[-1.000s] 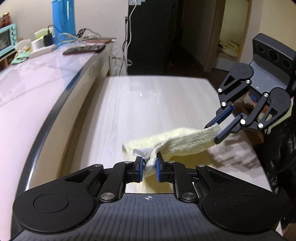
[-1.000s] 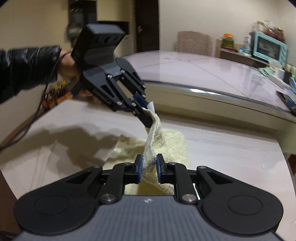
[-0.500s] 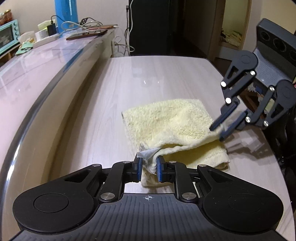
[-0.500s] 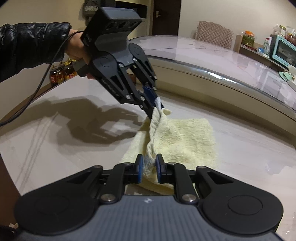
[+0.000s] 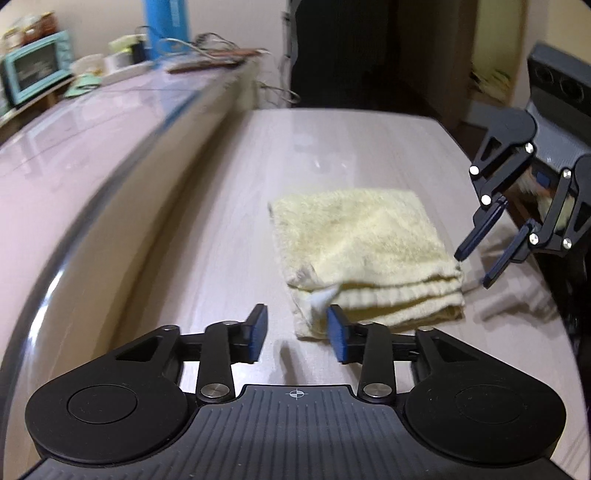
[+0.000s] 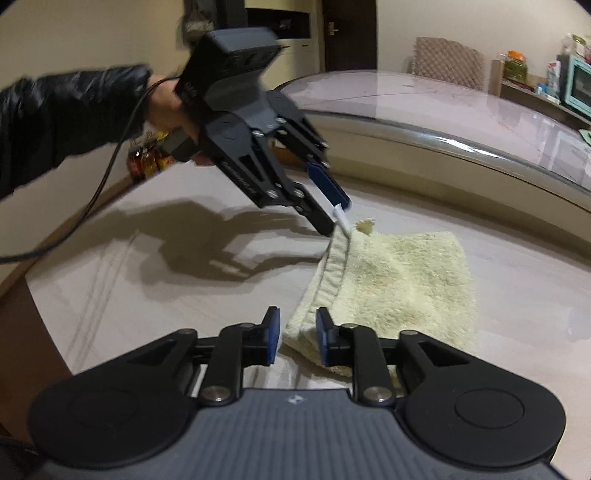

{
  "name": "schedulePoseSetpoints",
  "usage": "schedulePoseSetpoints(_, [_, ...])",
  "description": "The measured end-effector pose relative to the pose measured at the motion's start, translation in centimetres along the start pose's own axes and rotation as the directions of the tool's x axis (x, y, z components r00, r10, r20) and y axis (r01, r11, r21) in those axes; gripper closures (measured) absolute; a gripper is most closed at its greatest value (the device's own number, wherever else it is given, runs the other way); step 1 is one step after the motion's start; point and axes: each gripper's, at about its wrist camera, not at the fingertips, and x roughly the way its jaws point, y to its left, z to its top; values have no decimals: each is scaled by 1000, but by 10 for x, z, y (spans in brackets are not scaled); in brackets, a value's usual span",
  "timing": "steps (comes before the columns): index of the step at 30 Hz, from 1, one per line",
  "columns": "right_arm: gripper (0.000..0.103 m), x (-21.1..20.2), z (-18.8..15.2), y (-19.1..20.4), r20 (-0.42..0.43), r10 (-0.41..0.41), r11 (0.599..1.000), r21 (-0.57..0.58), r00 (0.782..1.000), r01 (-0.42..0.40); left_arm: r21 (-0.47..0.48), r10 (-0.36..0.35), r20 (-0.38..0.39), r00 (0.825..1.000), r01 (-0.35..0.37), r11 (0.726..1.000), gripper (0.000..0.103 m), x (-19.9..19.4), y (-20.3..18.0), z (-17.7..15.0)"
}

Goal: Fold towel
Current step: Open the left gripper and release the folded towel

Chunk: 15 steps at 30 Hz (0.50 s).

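- Towel [image 5: 364, 243], pale yellow, lies folded into a thick stacked rectangle on the light wood-grain surface [image 5: 207, 258]; several layers show along its near edge in the left wrist view.
- Left gripper [image 5: 297, 334] has just been opening: its jaws stand apart, with the towel's near corner and white label [image 5: 323, 297] just beside the right-hand blue pad, no longer pinched.
- In the right wrist view that label hangs at the left gripper's tips, so whether it has fully let go there I cannot tell.
- Right gripper [image 6: 294, 338] has likewise just been opening; its jaws stand apart with a towel edge between them, not pressed by either pad.
- Judging by this, the current fold is laid down and being released; what may remain is withdrawing both grippers, squaring the slightly ragged near edge, and perhaps one further fold.
- Surface is otherwise bare around the towel and carries the grippers' shadows.
- Beside it runs a glossy pink counter [image 5: 74, 147] with a dark rim, holding cables and a blue bottle [image 5: 166, 27], with a teal oven [image 5: 37, 72] beyond.
- Person's black sleeve [image 6: 66, 118] shows behind the left gripper; a dark doorway lies beyond the surface.
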Motion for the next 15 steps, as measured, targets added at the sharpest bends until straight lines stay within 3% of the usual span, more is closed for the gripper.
schedulePoseSetpoints(2, [53, -8, -4, -9, 10, -22, 999, 27, 1000, 22, -66, 53, 22, 998, -52, 996, 34, -10, -3, 0])
schedulePoseSetpoints(6, [40, -25, -16, -26, 33, -77, 994, 78, 996, 74, -193, 190, 37, 981, -180, 965, 14, -24, -22, 0])
schedulePoseSetpoints(7, [32, -29, -18, -31, 41, -87, 992, 94, 995, 83, -219, 223, 32, 974, -211, 953, 9, -26, -28, 0])
schedulePoseSetpoints(8, [26, -33, -20, -35, 50, -92, 990, 109, 994, 87, -260, 268, 23, 963, -254, 932, 9, -29, -39, 0])
schedulePoseSetpoints(12, [21, -51, -28, -49, 88, -106, 984, 154, 990, 92, -354, 395, -13, 919, -374, 857, 4, -32, -78, 1])
schedulePoseSetpoints(15, [18, -61, -32, -59, 115, -88, 982, 179, 989, 67, -428, 448, -28, 894, -416, 802, 0, -32, -109, 0])
